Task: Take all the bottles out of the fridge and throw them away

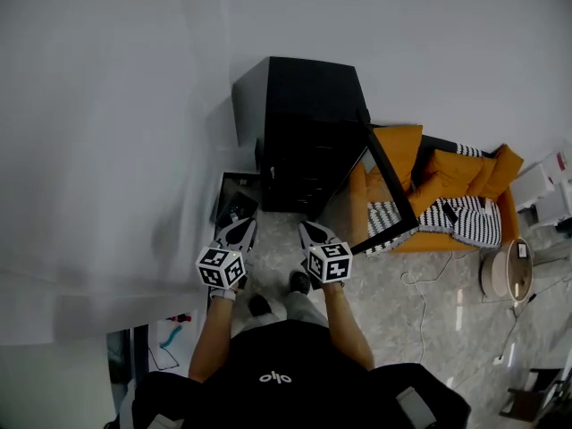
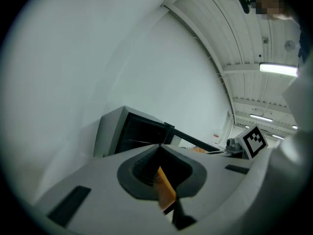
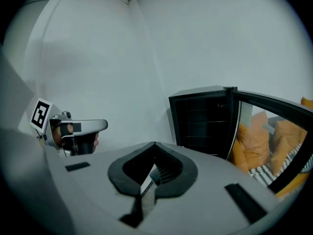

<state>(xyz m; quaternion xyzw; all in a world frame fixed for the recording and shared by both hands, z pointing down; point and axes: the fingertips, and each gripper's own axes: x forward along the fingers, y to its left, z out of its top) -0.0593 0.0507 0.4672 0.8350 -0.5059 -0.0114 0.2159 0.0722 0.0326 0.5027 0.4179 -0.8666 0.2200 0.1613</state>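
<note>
A black fridge (image 1: 304, 123) stands against the white wall with its door (image 1: 386, 181) swung open to the right. Its inside is dark, with shelves, and I can make out no bottles. My left gripper (image 1: 239, 228) and right gripper (image 1: 313, 231) hover side by side in front of the fridge, both shut and empty. In the left gripper view the closed jaws (image 2: 159, 148) point at the fridge (image 2: 128, 131), and the right gripper (image 2: 250, 142) shows off to the right. From the right gripper view the shut jaws (image 3: 154, 146) face the open fridge (image 3: 203, 124), and the left gripper (image 3: 73, 129) is at the left.
An orange sofa (image 1: 456, 186) with a black-and-white striped blanket (image 1: 465, 222) sits right of the fridge door. A dark open box (image 1: 234, 202) lies on the floor by the wall, left of the fridge. A round white device (image 1: 509, 271) and cables lie on the floor at right.
</note>
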